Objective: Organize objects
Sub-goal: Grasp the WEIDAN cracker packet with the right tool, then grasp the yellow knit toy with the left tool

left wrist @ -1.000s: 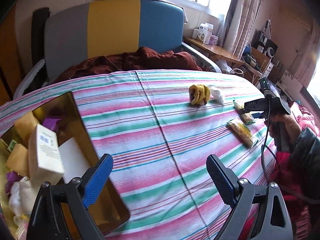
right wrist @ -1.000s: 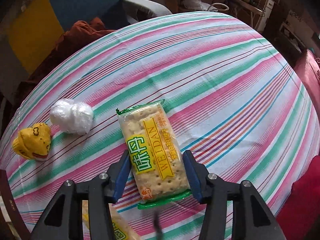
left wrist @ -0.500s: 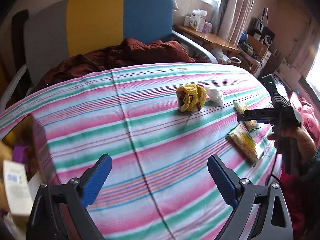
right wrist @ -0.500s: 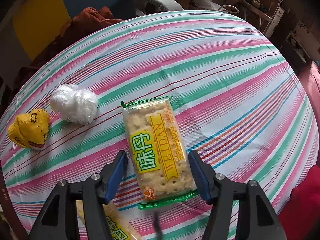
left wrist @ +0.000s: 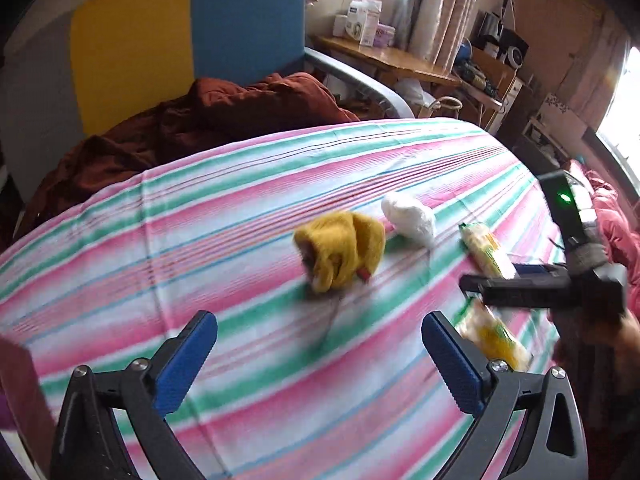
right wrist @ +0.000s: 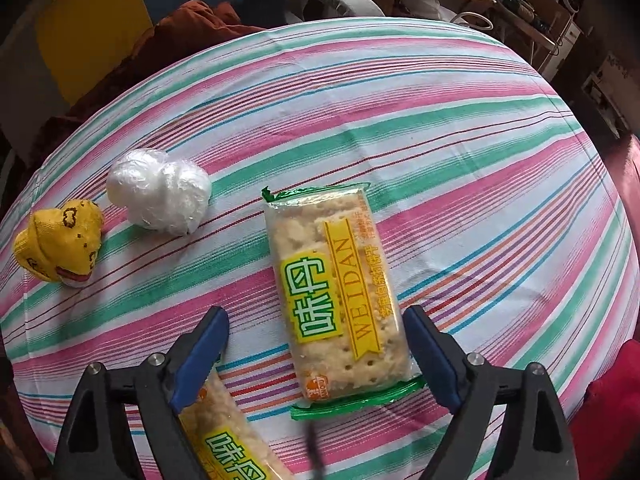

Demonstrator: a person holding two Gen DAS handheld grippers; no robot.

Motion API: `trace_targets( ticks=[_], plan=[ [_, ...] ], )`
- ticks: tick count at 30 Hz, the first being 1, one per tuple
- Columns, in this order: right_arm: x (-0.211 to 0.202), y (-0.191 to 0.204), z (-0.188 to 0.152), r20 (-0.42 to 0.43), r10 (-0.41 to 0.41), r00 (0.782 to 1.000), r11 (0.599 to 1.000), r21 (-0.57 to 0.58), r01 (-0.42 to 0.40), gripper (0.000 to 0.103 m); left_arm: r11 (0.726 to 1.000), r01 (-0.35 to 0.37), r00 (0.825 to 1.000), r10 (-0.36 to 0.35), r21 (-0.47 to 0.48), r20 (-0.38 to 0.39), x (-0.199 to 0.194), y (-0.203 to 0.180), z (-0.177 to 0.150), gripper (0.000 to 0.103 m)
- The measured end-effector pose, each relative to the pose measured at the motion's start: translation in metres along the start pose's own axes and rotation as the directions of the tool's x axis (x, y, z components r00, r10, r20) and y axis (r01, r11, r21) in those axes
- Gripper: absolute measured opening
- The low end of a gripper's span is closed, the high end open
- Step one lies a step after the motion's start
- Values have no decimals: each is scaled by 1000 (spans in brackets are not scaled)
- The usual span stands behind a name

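On the striped tablecloth, seen from the right wrist view, a yellow knitted sock bundle lies farthest left. Just beside it, to its right, sits a white ball wrapped in clear plastic. Further right, a cracker packet printed "WEIDAN" lies flat with its green-edged ends pointing away from and toward the camera. Its near half sits between the blue pads of the right gripper, whose jaws are opening; the left pad stands clear of the wrapper, the right pad is very close to its edge, and the packet rests on the cloth, not held. A second cracker packet lies under the gripper's left finger at the bottom edge.

In the left wrist view, the left gripper hangs over bare cloth with its jaws spread wide and opening, nothing between them. Beyond it lie the sock bundle, then the white ball, then the two packets. At far right a hand holds the right gripper above the packets. Behind the table stands a yellow and blue chair with a rust-brown blanket heaped on it.
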State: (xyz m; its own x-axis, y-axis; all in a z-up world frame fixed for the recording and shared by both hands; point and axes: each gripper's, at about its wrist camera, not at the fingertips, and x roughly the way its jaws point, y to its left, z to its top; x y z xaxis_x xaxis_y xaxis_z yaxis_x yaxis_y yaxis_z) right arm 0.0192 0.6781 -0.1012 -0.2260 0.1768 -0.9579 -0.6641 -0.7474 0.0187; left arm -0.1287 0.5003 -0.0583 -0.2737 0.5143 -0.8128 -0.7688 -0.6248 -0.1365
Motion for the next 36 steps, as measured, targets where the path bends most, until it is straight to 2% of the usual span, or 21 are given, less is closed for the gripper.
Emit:
trace_targets(
  ticks=[4, 8, 14, 17, 18, 20, 22, 23, 24, 30, 33, 36],
  plan=[
    [-2, 0, 0, -5, -2, 1000, 1000, -9, 2, 90, 999, -18, 1000, 18, 27, -8, 23, -11, 19, 103],
    [-4, 0, -1, -5, -3, 1000, 1000, -13, 3, 91, 996, -79, 996, 80, 50, -27, 55, -18, 33, 103],
    [-7, -1, -1, -4, -5, 1000, 1000, -19, 5, 91, 991, -126, 987, 121, -40, -105, 101, -1, 43, 103],
    [-10, -3, -1, -3, -3, 1000, 1000, -16, 3, 89, 989, -122, 990, 115, -84, -78, 98, 10, 40, 101],
    [-12, -4, -1, 3, -7, 1000, 1000, -11, 7, 88, 988, -126, 990, 119, -85, -74, 96, 12, 40, 95],
    [-15, -8, -1, 17, -10, 1000, 1000, 4, 10, 74, 986, -152, 987, 147, -64, -71, 91, 13, 37, 81],
    [-19, -13, 0, 32, -19, 999, 1000, 21, 18, 62, 984, -176, 983, 175, -7, -51, 84, 14, 32, 53],
    [-21, -15, 0, 36, -21, 999, 999, 25, 20, 56, 986, -165, 985, 165, 5, -41, 78, 16, 28, 47],
    [-22, -16, 1, 40, -21, 999, 999, 27, 20, 54, 987, -160, 986, 161, 6, -39, 75, 17, 25, 43],
    [-27, -20, 4, 61, -6, 998, 1000, 31, 4, 50, 988, -155, 988, 155, 26, 4, 42, 20, -20, 42],
    [-31, -18, 6, 72, 68, 995, 997, 22, -69, 50, 987, -159, 986, 159, -3, 45, 23, 16, -49, 42],
    [-34, -9, 7, 67, 133, 989, 990, -63, -129, 49, 985, -165, 983, 169, -56, 68, 7, 16, -72, 43]
  ],
)
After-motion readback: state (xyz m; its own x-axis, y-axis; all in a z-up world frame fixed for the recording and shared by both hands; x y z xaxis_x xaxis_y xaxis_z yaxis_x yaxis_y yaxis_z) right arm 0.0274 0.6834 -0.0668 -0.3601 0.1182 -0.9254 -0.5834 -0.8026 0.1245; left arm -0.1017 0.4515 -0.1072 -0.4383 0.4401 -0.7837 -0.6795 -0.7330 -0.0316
